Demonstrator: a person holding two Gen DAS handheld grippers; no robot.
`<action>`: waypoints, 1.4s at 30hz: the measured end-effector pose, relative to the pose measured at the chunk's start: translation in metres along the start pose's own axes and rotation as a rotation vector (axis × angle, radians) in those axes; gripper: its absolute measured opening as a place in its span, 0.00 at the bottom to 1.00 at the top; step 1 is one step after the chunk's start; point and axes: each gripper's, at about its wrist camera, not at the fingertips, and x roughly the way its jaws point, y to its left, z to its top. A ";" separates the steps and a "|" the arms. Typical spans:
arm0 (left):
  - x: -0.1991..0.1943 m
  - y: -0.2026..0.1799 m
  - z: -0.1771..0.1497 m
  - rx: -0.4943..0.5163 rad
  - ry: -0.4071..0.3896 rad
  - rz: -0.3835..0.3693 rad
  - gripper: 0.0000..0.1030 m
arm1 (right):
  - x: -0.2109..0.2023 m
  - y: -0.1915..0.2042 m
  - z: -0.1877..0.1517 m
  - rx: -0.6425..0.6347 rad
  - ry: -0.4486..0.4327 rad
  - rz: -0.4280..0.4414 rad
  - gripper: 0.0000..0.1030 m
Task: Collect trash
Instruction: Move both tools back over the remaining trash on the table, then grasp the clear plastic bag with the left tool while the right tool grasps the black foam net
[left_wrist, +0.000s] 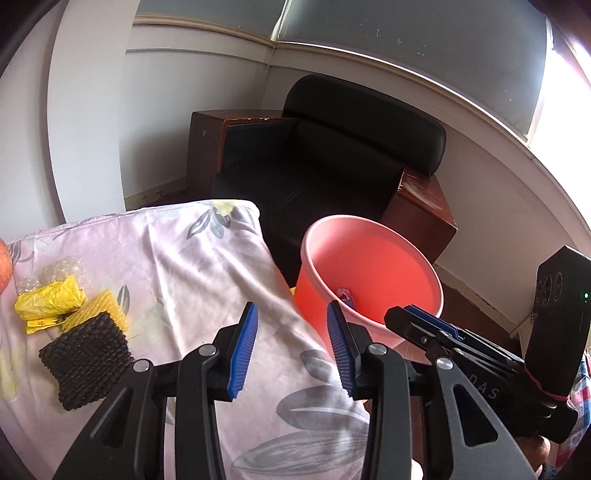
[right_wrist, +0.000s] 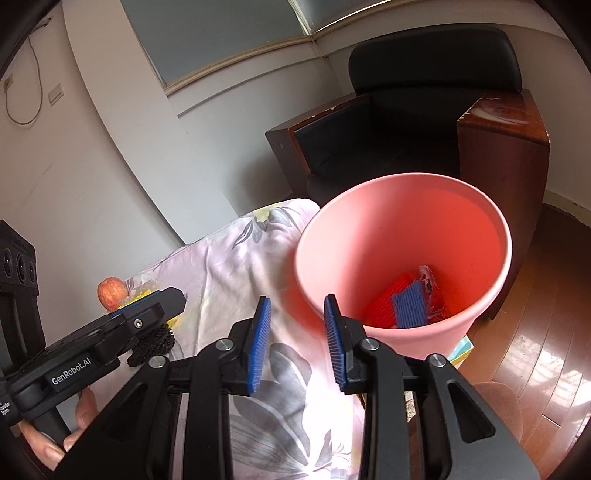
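Left wrist view showed the left hand-held gripper (left_wrist: 291, 349) released and empty above the floral pink cloth-covered surface (left_wrist: 192, 258); the right hand-held gripper (right_wrist: 297, 341) likewise stood parted with nothing between its blue pads. Beside the surface stood the round pink plastic bin (right_wrist: 495, 229), already holding red and blue foam scraps (right_wrist: 406, 302). Remaining trash, a crumpled yellow plastic bag (left_wrist: 50, 301) and a black foam mesh pad (left_wrist: 86, 360), lay well apart from the bin. Judging by this, the next pick called for swinging back to grasp one of them

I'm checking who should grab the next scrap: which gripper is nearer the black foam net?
Left. The left gripper hovers just right of the black foam net on the bedsheet; the right gripper hangs farther right, beside the pink bucket.
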 end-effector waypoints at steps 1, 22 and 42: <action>-0.002 0.005 0.000 -0.004 -0.003 0.007 0.37 | 0.002 0.004 -0.001 -0.005 0.005 0.010 0.30; -0.066 0.168 -0.021 -0.090 -0.055 0.320 0.43 | 0.043 0.071 -0.021 -0.128 0.122 0.057 0.30; -0.012 0.219 -0.007 0.106 0.048 0.350 0.43 | 0.065 0.096 -0.036 -0.150 0.191 0.028 0.30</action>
